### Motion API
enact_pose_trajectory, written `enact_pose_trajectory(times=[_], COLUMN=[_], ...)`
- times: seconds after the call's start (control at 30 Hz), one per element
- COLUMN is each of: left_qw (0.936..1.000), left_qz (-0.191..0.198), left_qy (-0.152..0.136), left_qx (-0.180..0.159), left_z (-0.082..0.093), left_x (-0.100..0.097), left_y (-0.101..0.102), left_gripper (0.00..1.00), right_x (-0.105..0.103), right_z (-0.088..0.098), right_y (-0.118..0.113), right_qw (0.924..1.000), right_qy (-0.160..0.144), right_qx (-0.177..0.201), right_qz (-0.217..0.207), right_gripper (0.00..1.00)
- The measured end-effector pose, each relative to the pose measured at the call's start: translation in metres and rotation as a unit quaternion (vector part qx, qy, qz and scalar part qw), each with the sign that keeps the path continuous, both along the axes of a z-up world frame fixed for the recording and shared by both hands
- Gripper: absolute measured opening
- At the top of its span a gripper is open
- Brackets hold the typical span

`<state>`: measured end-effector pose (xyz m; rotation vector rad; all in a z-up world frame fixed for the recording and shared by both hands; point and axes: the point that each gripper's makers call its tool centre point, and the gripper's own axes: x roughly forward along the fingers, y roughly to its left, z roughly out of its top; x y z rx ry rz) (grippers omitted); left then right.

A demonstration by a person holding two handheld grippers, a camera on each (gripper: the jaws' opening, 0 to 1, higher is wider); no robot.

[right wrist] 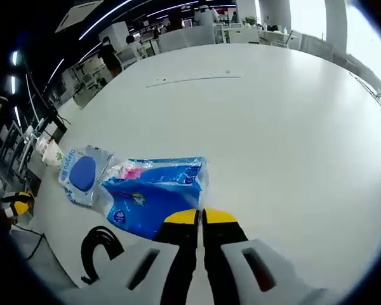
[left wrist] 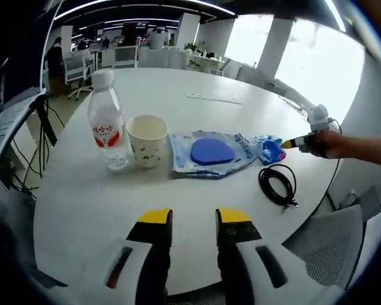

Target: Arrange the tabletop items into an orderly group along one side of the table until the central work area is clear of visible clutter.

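Note:
Along the far side of the white round table (left wrist: 178,89) stand a clear water bottle (left wrist: 108,124) with a red label and a paper cup (left wrist: 146,140). Right of them lies a clear pouch with a blue oval pad (left wrist: 209,152). A blue plastic packet (left wrist: 270,149) lies at the pouch's right end, and my right gripper (left wrist: 286,145) is shut on its edge. In the right gripper view the packet (right wrist: 152,190) spreads just ahead of the closed right gripper (right wrist: 200,218), with the pouch (right wrist: 82,171) and cup (right wrist: 51,152) beyond. My left gripper (left wrist: 195,219) hangs open above the near table edge.
A coiled black cable (left wrist: 278,184) lies near the packet, also seen as the cable (right wrist: 98,248) at the table edge. A thin pale strip (left wrist: 213,98) lies at the far side. A grey chair (left wrist: 330,235) stands beside the table. Office desks fill the background.

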<state>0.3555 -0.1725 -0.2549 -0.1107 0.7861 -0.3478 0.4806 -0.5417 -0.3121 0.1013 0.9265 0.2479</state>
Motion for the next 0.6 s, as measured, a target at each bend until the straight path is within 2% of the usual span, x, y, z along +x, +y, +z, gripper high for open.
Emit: enact_pose_trajectory(times=[0.4,0.53,0.6], left_qw=[1.0,1.0,0.9999], left_qz=[-0.004,-0.005,-0.008], left_qy=[-0.003,-0.006,-0.008], left_qx=[-0.003,-0.004,-0.001], left_z=[0.0025,0.0037,0.0043], left_x=[0.0036,0.007,0.0086], left_y=[-0.0046,-0.0041,-0.0035], left_gripper=[0.26,0.26,0.26], right_x=[0.0003,-0.0003,-0.002], right_z=[0.0002,0.0005,0.0034], right_y=[-0.0027,-0.0024,-0.0022], right_qw=[0.9999,0.9998,0.9998], right_qy=[0.004,0.006,0.005], right_qx=[-0.006,-0.005,-0.008], right_qz=[0.01,0.016,0.02], right_gripper=[0.02,0.09,0.09])
